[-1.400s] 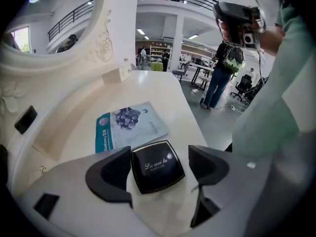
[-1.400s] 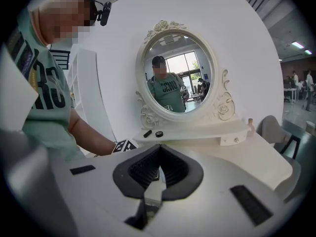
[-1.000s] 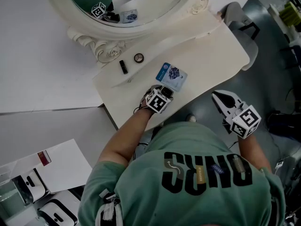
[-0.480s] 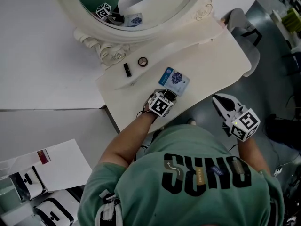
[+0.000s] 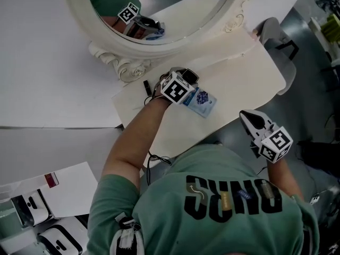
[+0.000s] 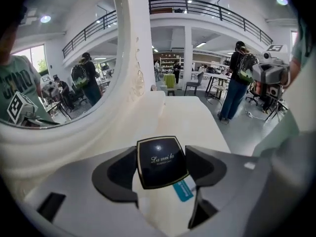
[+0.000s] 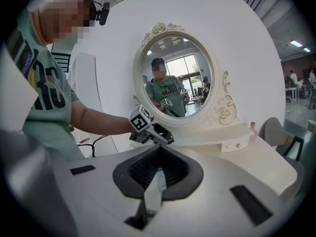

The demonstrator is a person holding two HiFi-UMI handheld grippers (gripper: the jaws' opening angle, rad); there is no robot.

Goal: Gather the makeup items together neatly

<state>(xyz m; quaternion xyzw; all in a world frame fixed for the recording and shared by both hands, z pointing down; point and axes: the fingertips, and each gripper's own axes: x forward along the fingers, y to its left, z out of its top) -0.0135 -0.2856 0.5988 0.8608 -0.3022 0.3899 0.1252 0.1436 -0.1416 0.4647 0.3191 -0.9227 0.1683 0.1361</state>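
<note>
Left to right: before the mirror (image 5: 175, 15), the left hand-held gripper (image 5: 187, 77), jaws just closed, pinches a black compact (image 6: 161, 162) above the surface (image 5: 249, 73) and blue packet (image 5: 206, 102); the right hand-held gripper (image 5: 245, 117), jaws pressed together, hangs beyond the edge.

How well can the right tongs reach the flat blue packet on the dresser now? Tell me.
Likely yes. The right tongs sit off the front edge of the cream dresser top, with bare surface between them and the flat blue packet; the left tongs hang over only its left end.
</note>
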